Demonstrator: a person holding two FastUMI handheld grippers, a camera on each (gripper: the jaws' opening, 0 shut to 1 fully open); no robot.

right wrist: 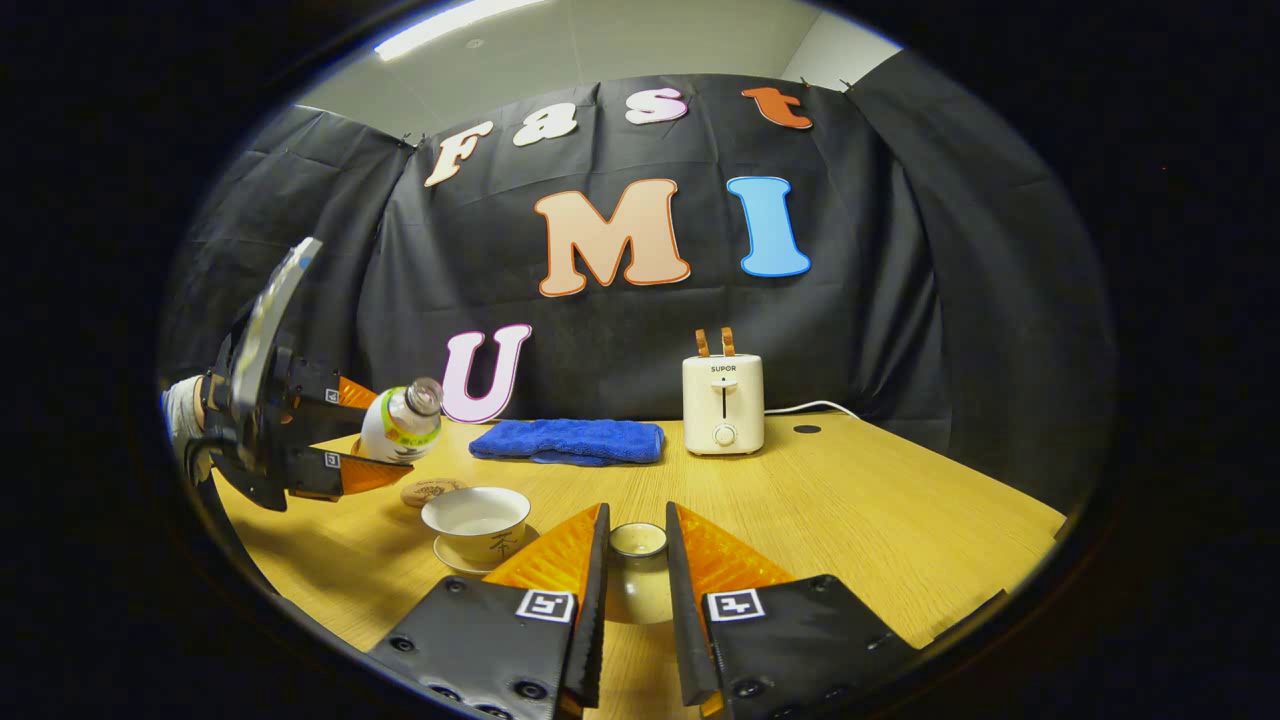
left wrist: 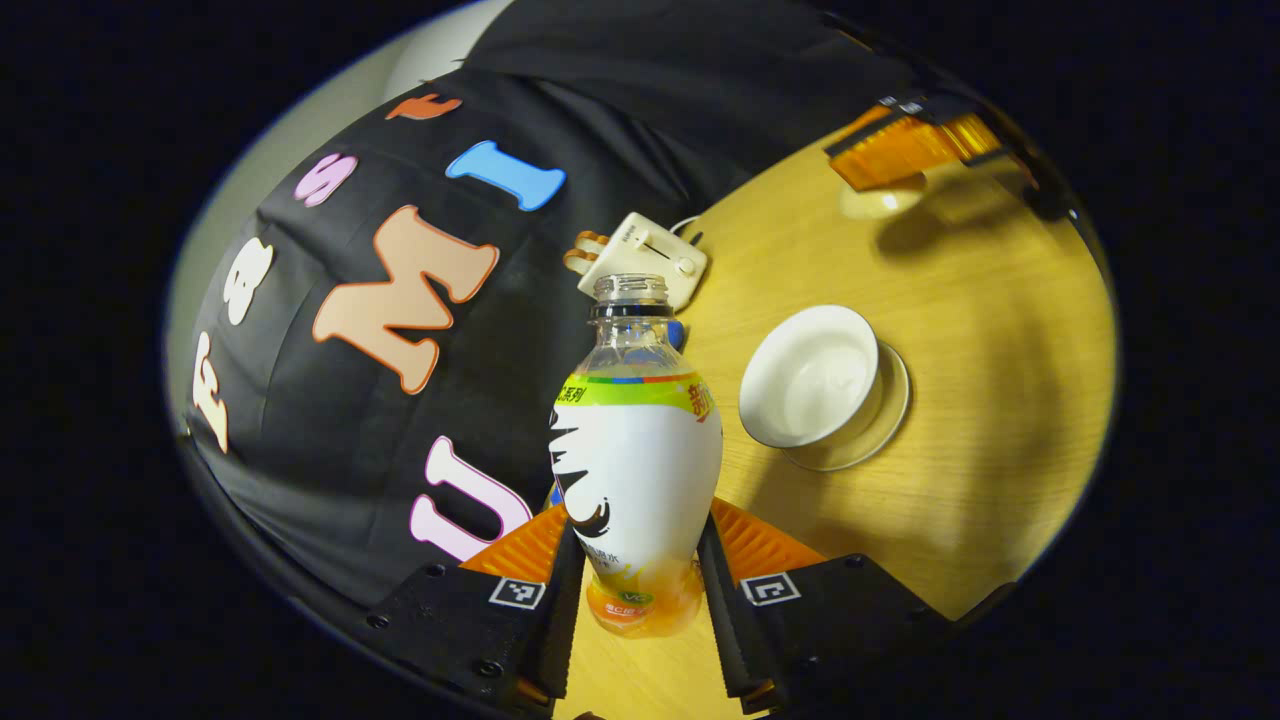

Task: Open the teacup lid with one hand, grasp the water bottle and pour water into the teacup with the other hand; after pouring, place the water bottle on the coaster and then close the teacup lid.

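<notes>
Left tongs (left wrist: 638, 570) are clamped on one water bottle (left wrist: 636, 470), uncapped and tilted, neck aimed toward the teacup (left wrist: 812, 388); its base is partly hidden between the fingers. One open teacup sits on one saucer (left wrist: 893, 405) on the counter (left wrist: 960, 330). Right tongs (right wrist: 637, 560), narrowly parted, hold one lid (right wrist: 637, 543) by its knob, just right of the teacup; the lid's lower half is hidden. One coaster (right wrist: 432, 491) lies just behind-left of the teacup, partly cut off by the left tongs. One toaster (right wrist: 722, 404) and one blue towel (right wrist: 568, 440) lie behind
</notes>
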